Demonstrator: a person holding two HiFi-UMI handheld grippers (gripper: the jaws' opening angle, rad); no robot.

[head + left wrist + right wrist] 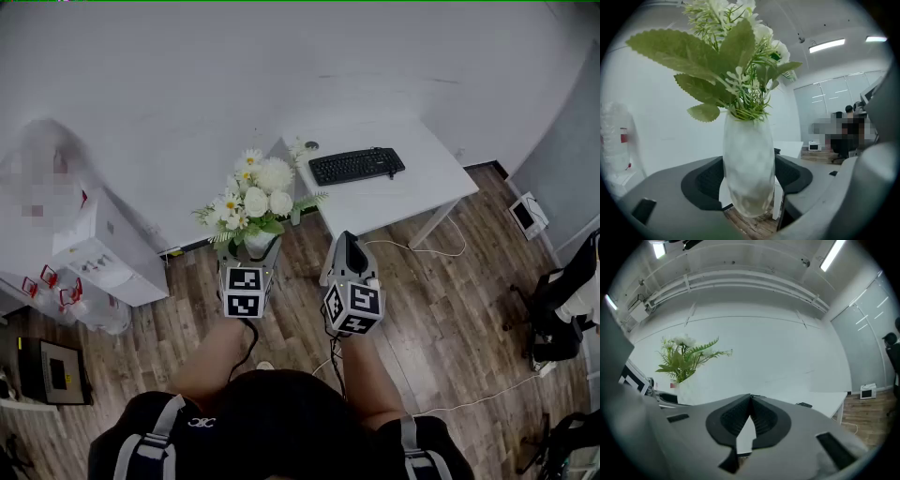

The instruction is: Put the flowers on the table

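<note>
Two things going on: left gripper (749,176) is clamped wide around the vase (260,242) of flowers (255,195), just left of the table (412,192), while right gripper (751,413) is pinched closed and empty.

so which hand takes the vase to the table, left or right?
Left. The left tongs grip the vase of flowers beside the white table; the right tongs are shut and empty.
</note>
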